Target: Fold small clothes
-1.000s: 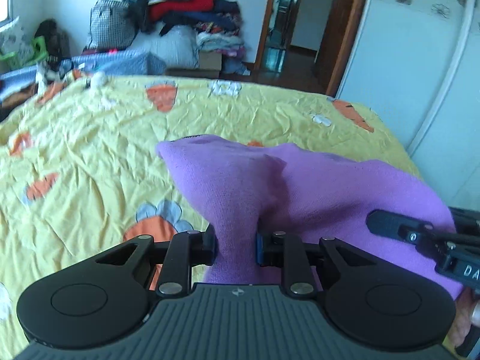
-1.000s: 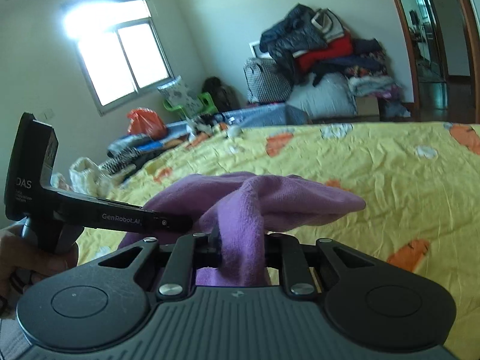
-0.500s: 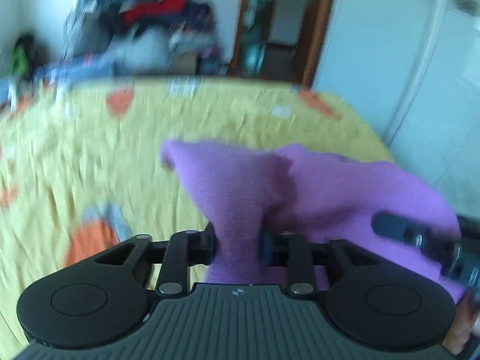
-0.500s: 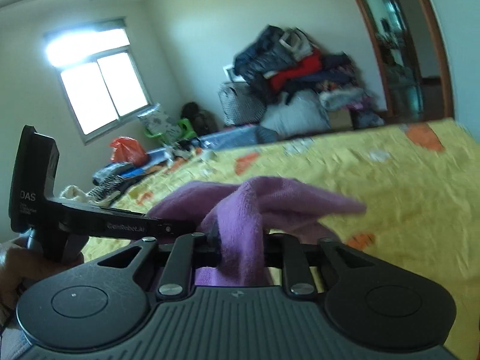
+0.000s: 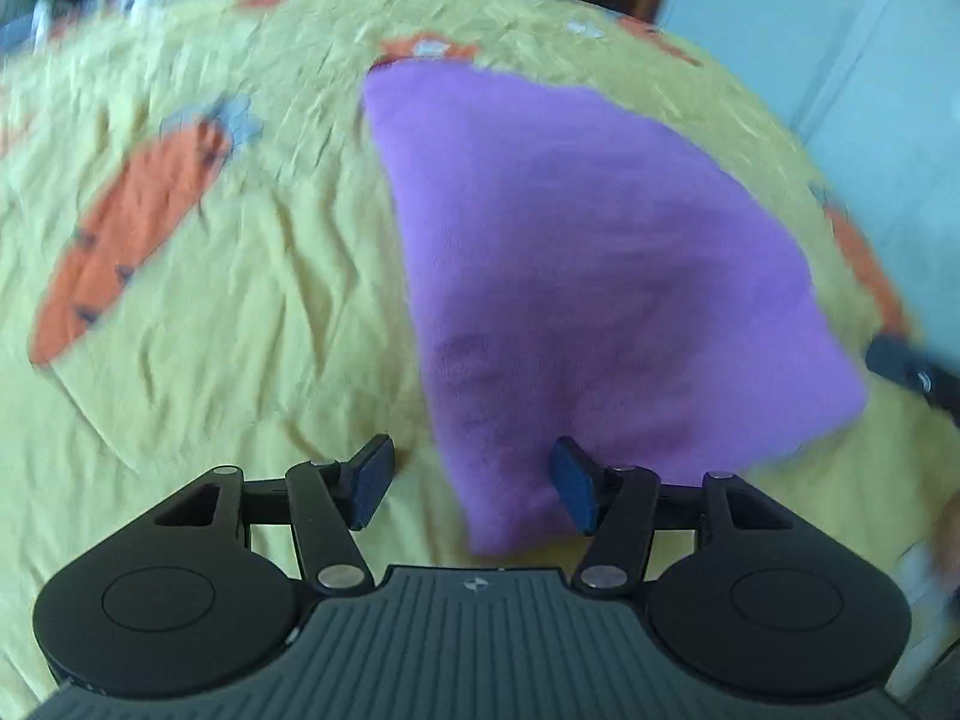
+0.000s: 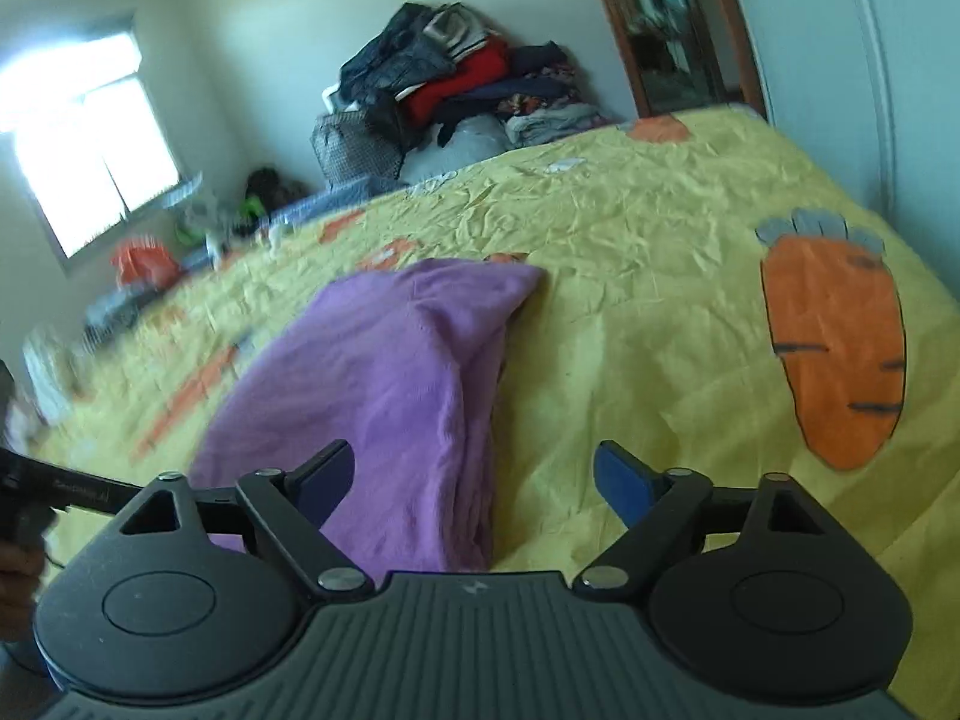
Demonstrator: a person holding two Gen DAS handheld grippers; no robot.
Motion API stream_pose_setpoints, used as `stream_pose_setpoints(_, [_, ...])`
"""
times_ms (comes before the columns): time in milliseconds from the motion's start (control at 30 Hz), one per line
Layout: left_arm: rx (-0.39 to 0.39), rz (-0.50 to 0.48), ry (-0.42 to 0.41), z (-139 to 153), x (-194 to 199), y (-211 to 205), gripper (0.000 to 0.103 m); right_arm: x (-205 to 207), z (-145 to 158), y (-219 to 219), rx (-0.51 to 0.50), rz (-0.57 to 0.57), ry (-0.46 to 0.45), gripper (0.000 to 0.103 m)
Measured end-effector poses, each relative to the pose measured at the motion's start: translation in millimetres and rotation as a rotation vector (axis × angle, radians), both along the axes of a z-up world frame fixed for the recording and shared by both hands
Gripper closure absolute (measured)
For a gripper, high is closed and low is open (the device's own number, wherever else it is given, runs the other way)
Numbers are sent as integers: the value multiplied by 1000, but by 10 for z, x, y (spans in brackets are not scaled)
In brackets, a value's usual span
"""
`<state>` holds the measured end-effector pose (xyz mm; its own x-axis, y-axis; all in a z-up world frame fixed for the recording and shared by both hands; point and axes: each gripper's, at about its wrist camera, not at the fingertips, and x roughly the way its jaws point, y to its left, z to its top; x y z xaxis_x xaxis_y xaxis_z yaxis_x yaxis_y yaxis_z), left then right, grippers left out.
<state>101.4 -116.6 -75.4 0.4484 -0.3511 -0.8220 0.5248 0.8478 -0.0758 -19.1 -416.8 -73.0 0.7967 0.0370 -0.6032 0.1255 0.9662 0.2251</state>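
A purple cloth (image 5: 588,276) lies folded on the yellow carrot-print bedsheet (image 5: 252,276). My left gripper (image 5: 474,483) is open just above the cloth's near corner, which sits between the spread fingers. In the right wrist view the same cloth (image 6: 390,384) lies flat, and my right gripper (image 6: 474,483) is open over its near edge. The right gripper's tip (image 5: 906,369) shows at the cloth's right side in the left wrist view. The left gripper (image 6: 54,489) shows at the left edge of the right wrist view.
A pile of clothes and bags (image 6: 444,102) stands against the far wall past the bed. A window (image 6: 84,138) is at the left, a doorway (image 6: 672,42) and a white wardrobe (image 6: 840,48) at the right. Small clutter (image 6: 144,264) lies beside the bed.
Both grippers have opened and let go of the purple cloth, which now lies on the bed. Both cameras have tilted down toward the sheet.
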Motion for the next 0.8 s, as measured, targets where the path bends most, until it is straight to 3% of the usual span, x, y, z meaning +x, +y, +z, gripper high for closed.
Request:
stream_pose_setpoints(67, [30, 12, -39, 23, -61, 36, 29, -10, 14, 144, -172, -34, 15, 24])
stream_pose_setpoints(133, [0, 21, -81, 162, -120, 59, 28, 49, 119, 146, -158, -13, -36, 24])
stream_pose_setpoints(233, [-65, 20, -143, 337, -195, -75, 7, 333, 244, 212, -161, 61, -97, 24])
stream_pose_setpoints(267, [-91, 22, -138, 340, -212, -144, 6, 472, 252, 254, -169, 96, -100, 42])
stream_pose_setpoints(300, [-96, 19, -142, 321, -219, -250, 7, 619, 247, 306, -164, 119, -81, 72])
stream_pose_setpoints(367, [-75, 14, -153, 218, -254, -449, 8, 861, 208, 371, -163, 170, -40, 80])
stream_pose_setpoints(433, [-31, 8, -114, 24, -227, -611, 12, 1055, 81, 413, -246, 149, 49, 85])
stream_pose_setpoints(467, [-9, 9, -115, -66, -229, -652, 11, 1088, 3, 409, -302, 123, 78, 85])
stream_pose_setpoints(533, [13, -1, -175, -129, -302, -682, 7, 1068, -29, 237, -197, 112, 60, 83])
stream_pose_setpoints(600, [8, 30, -156, -69, -334, -625, 7, 946, 29, 143, -150, 72, 73, 59])
stream_pose_setpoints(700, [-18, 104, -169, 90, -477, -502, 0, 532, 175, 177, -153, 83, 53, 58])
stream_pose_setpoints(800, [-80, 176, -152, 169, -672, -386, 0, 65, 211, 269, -118, 80, 58, 53])
